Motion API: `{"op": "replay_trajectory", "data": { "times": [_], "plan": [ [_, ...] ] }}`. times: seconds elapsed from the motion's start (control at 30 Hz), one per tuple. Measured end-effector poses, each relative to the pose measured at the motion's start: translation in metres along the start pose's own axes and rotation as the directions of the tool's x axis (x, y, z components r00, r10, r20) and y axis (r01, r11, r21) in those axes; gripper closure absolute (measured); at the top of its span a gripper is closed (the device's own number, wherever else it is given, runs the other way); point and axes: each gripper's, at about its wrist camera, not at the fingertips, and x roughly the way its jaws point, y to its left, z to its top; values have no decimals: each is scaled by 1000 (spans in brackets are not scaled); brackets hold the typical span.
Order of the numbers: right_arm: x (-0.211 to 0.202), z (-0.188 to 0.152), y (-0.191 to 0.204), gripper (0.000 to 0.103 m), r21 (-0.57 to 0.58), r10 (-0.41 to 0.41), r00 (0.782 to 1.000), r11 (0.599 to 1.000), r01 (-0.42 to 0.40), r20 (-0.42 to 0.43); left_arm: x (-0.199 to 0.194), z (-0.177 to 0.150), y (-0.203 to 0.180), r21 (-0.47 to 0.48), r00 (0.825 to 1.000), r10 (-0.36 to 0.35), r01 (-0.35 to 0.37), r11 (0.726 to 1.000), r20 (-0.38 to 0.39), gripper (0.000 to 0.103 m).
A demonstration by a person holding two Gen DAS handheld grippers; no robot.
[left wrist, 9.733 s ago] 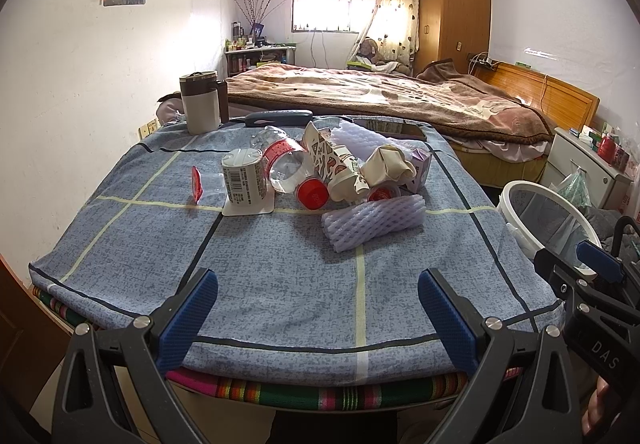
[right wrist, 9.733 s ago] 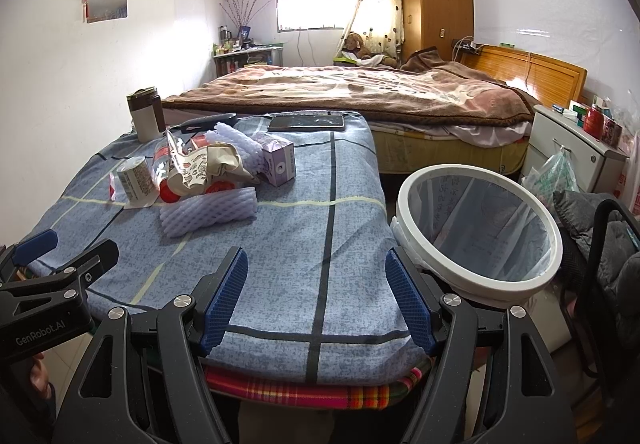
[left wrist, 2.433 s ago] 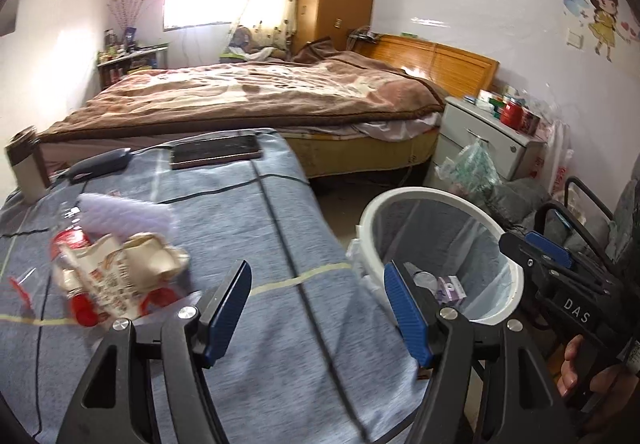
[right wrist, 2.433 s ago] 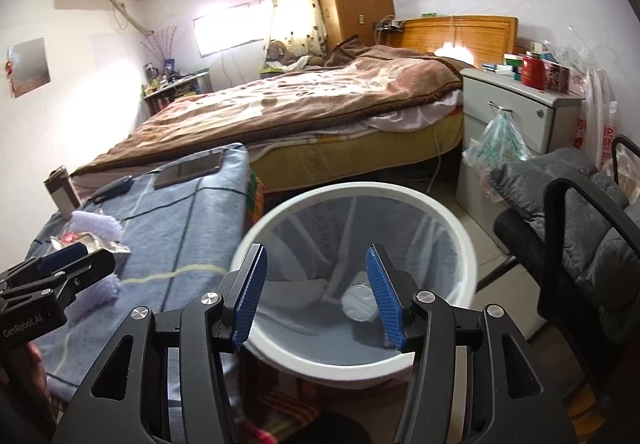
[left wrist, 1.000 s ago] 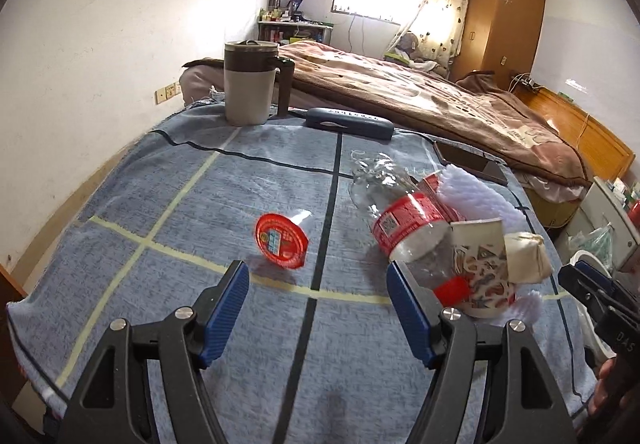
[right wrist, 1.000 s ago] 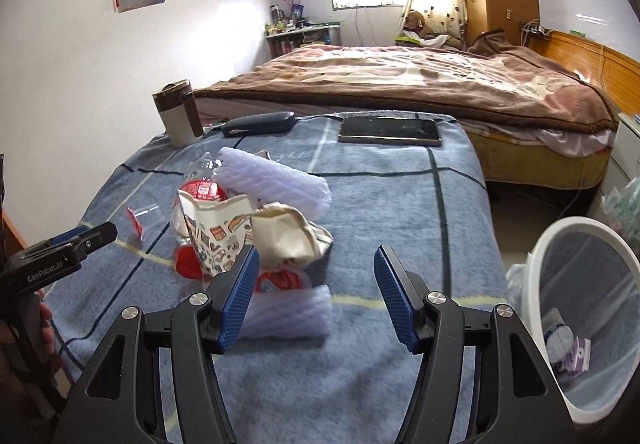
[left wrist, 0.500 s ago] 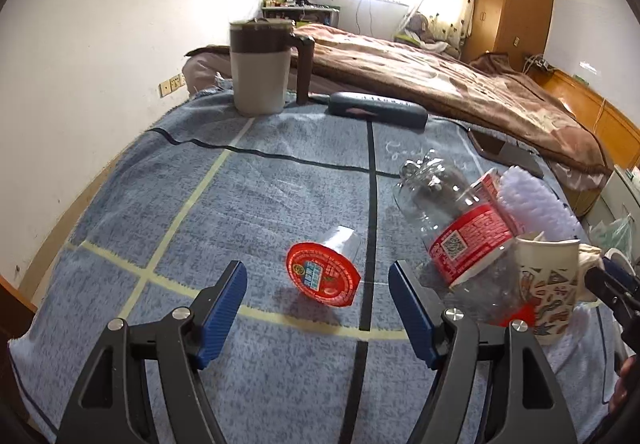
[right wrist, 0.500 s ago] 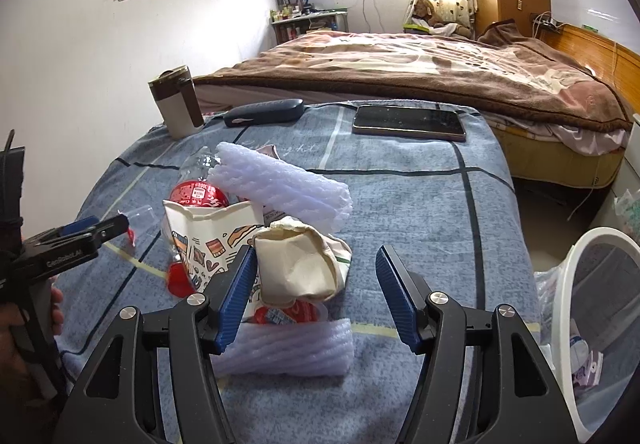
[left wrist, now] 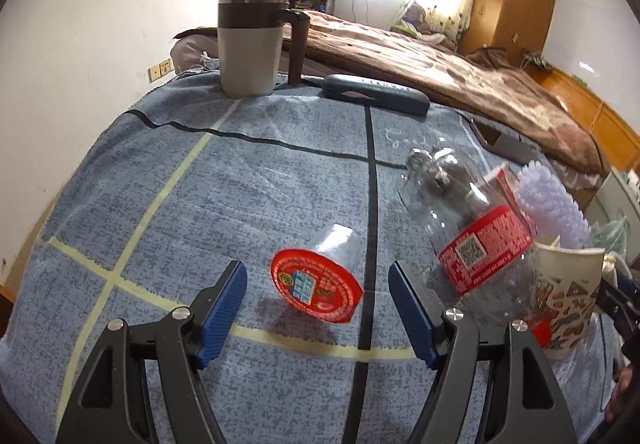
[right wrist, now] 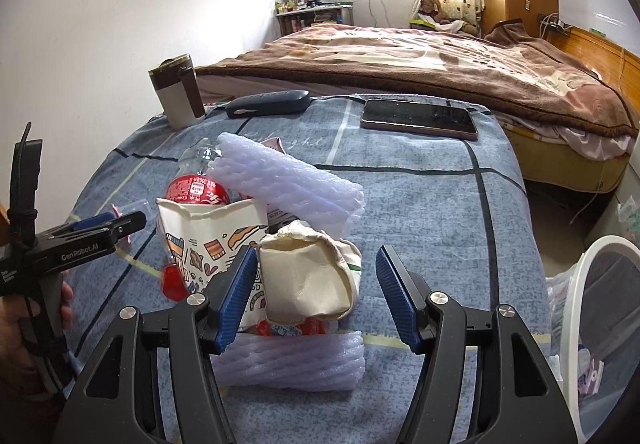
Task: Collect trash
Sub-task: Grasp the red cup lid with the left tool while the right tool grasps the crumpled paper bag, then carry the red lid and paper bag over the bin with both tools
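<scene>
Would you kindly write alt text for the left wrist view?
The open left gripper frames a small clear cup with a red foil lid lying on its side on a blue checked cloth. An empty red-labelled bottle lies to the right; a lidded mug stands behind.

"GenRobot.AI" printed white on the black left gripper body; QR code on the bottle red label, remaining print illegible.
</scene>
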Motion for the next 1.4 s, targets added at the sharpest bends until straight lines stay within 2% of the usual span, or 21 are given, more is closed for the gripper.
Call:
{"op": "replay_trajectory", "data": {
  "times": [0.13,0.23,0.3,0.4,0.87,1.4],
  "plan": [
    [0,0,0,40,4,7,1000,1000,-7,-1,1,1,3,-19,1000,-14,13,1000,-8,33],
    [0,-1,1,42,7,12,1000,1000,-12,3,2,0,3,-12,1000,-26,26,1000,-14,42],
    [0,-1,1,49,7,13,1000,1000,-13,1,1,0,1,-4,1000,-21,21,1000,-11,49],
    [-1,-2,1,53,5,19,1000,1000,-19,3,1,0,0,-1,1000,-23,23,1000,-12,57],
    [-7,-4,2,58,12,14,1000,1000,-15,19,-8,-7,-4,12,1000,-23,23,1000,-2,57],
    [-36,-9,-6,60,30,25,996,999,-27,87,-52,-18,-28,48,998,-36,34,998,58,57]
  ]
}}
